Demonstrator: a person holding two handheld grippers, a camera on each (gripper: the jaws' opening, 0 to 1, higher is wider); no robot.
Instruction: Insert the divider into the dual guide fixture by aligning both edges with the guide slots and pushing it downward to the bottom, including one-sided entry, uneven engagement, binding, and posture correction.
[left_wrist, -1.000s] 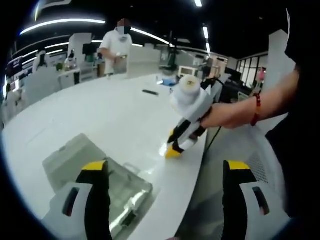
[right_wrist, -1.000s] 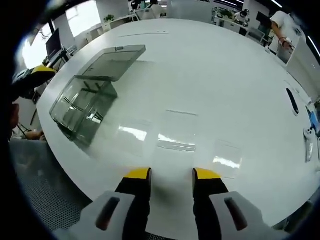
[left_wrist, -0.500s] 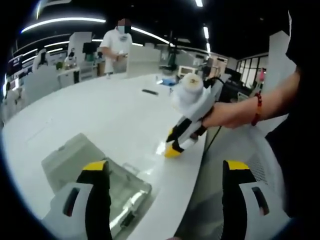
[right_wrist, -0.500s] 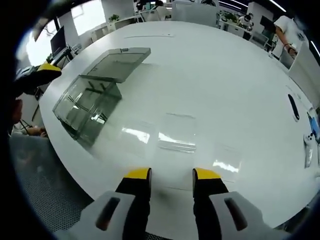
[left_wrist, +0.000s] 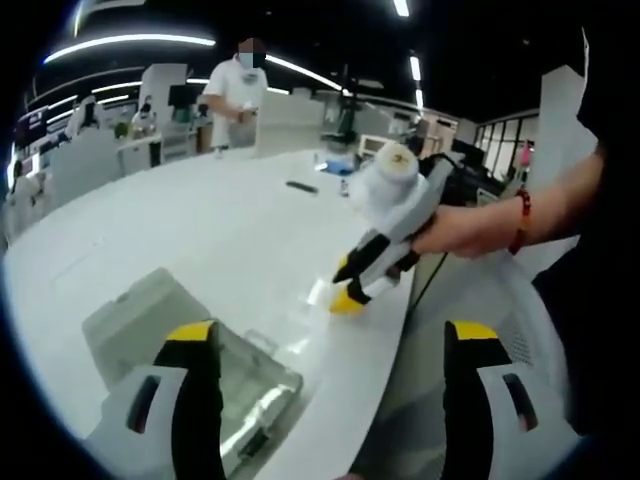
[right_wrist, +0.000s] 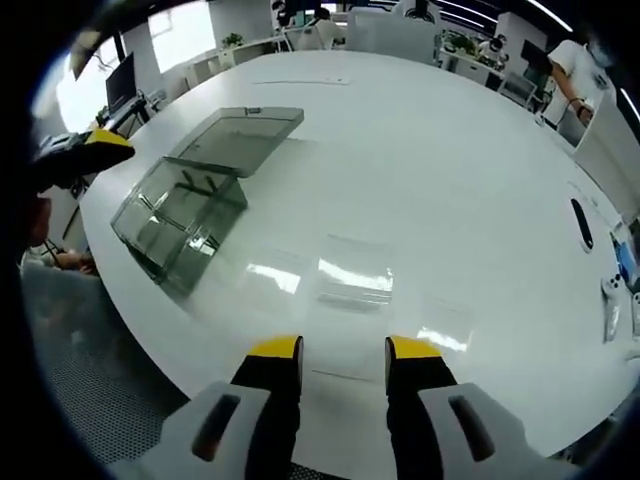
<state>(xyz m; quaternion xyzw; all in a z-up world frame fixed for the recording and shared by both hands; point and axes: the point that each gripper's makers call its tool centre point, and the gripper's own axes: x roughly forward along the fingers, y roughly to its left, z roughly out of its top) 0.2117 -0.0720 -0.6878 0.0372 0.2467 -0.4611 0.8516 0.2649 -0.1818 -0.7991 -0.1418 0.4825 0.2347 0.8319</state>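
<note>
The clear divider (right_wrist: 352, 281) lies flat on the white surface (right_wrist: 450, 180), long axis left-right, beyond the right claw (right_wrist: 343, 350), slightly parted and empty. The left claw (left_wrist: 330, 345) gapes wide, empty, near the fixture (left_wrist: 200, 350).

One white bench (right_wrist: 430, 160) is carrying everything. One clear plastic box (right_wrist: 175, 215) is sitting on it with one hinged lid (right_wrist: 240, 130) lying open behind. One clear flat divider (right_wrist: 350, 282) is lying on the bench surface. One dark, elongated object (right_wrist: 577, 220) is resting farther off. Two grippers are showing: the right gripper (left_wrist: 350, 287) and the left gripper (left_wrist: 325, 345), each bearing two yellow-tipped fingers (right_wrist: 275, 350). One person in white (left_wrist: 238, 95) is standing at the far side in the left gripper view.
</note>
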